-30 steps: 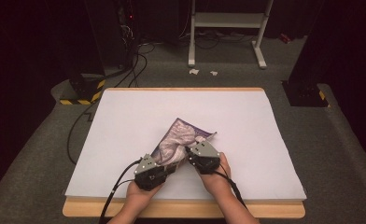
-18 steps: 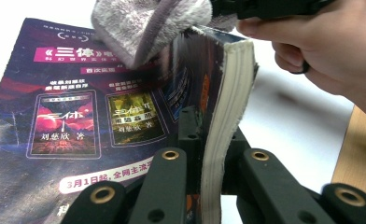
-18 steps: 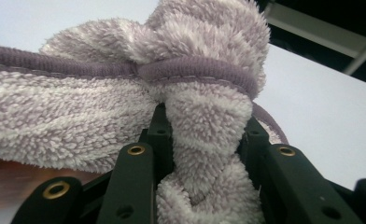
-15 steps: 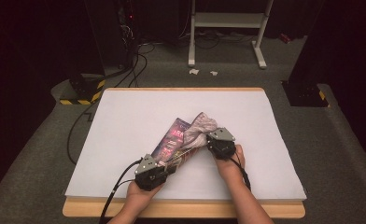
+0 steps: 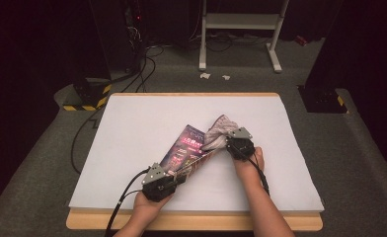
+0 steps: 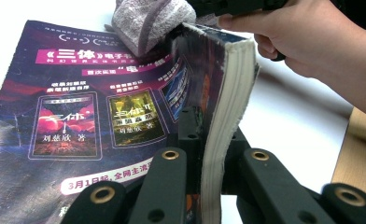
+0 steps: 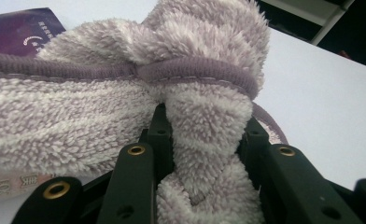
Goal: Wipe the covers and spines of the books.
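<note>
My left gripper (image 5: 174,174) pins the purple glossy paperback book (image 5: 185,148) (cover up); right gripper (image 5: 226,143) pinches the fluffy lilac cloth (image 7: 181,93); wipe lightly, keep the pages clamped.

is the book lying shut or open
Open: the book has its cover flat on the table while the left tool holds its pages upright.

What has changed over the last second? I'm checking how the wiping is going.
The right gripper, shut on the grey towel, swept away from the left gripper along the book to its far end, uncovering the purple cover. The left gripper stayed put, clamped on the book's near edge; the book kept its place.
</note>
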Demonstrator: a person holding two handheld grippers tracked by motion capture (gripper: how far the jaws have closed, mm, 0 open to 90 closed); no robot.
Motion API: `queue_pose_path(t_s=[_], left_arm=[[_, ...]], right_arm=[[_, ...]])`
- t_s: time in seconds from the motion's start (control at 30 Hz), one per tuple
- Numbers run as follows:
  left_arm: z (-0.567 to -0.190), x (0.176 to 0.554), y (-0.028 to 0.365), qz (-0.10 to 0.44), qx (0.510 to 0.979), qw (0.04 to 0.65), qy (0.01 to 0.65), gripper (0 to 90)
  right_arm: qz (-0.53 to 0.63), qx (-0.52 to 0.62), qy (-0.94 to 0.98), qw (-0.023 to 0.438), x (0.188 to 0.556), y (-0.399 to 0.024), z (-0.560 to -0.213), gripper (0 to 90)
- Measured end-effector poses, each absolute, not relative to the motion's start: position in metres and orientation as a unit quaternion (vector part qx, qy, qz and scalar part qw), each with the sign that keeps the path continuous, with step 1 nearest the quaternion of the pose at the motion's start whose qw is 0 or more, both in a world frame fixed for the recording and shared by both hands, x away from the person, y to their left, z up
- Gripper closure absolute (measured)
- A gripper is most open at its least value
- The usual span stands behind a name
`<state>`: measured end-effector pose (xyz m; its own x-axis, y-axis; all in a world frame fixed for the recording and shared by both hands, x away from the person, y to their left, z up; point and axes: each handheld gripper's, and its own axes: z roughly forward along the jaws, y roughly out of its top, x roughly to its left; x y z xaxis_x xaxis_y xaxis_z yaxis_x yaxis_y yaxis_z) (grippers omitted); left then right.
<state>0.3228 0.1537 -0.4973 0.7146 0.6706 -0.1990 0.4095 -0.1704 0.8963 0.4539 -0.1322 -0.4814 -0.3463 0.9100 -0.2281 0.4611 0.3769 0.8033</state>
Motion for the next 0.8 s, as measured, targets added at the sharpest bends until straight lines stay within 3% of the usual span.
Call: queue_pose_path(t_s=[0.8], left_arm=[[-0.498,0.323,0.153,0.123,0.756,0.534,0.357,83.6]], right_arm=[[0.424,0.338,0.771,0.334,0.366,-0.077,-0.461,66.0]])
